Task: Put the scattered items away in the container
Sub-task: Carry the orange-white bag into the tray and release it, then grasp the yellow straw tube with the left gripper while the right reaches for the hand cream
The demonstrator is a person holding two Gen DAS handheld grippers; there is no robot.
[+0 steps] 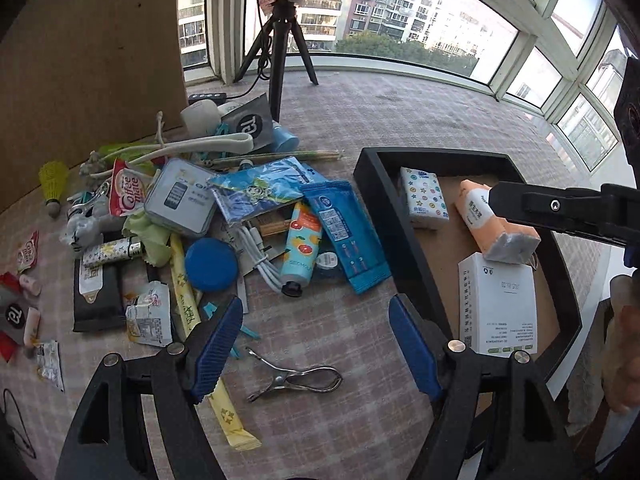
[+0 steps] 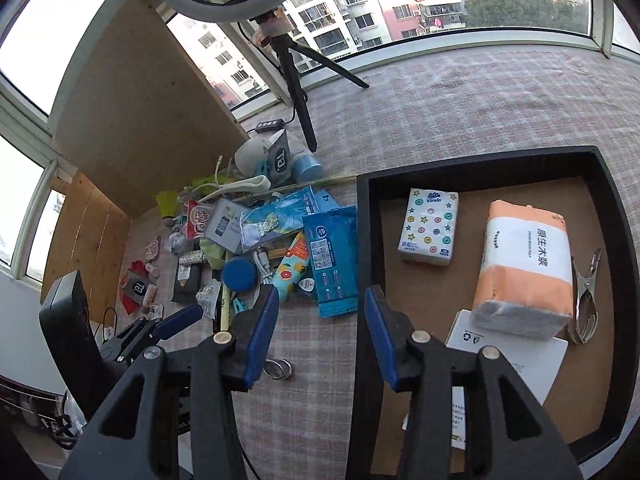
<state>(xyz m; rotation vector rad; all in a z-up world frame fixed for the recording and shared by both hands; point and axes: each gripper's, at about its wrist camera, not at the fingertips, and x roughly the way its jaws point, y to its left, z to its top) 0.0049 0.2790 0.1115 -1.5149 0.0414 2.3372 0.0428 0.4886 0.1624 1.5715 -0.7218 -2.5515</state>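
The left gripper (image 1: 316, 344) hangs with its fingers spread wide and empty above a metal clip (image 1: 296, 378) lying alone on the worktop (image 1: 360, 420), at six o'clock of the scattered pile (image 1: 208, 216). The right gripper (image 2: 320, 332), also parted and empty, sits over the near rim of the black tray (image 2: 362, 240), which holds an orange tissue pack (image 2: 524, 264). Judged step: picking the clip, which calls for lowering astride it and closing.
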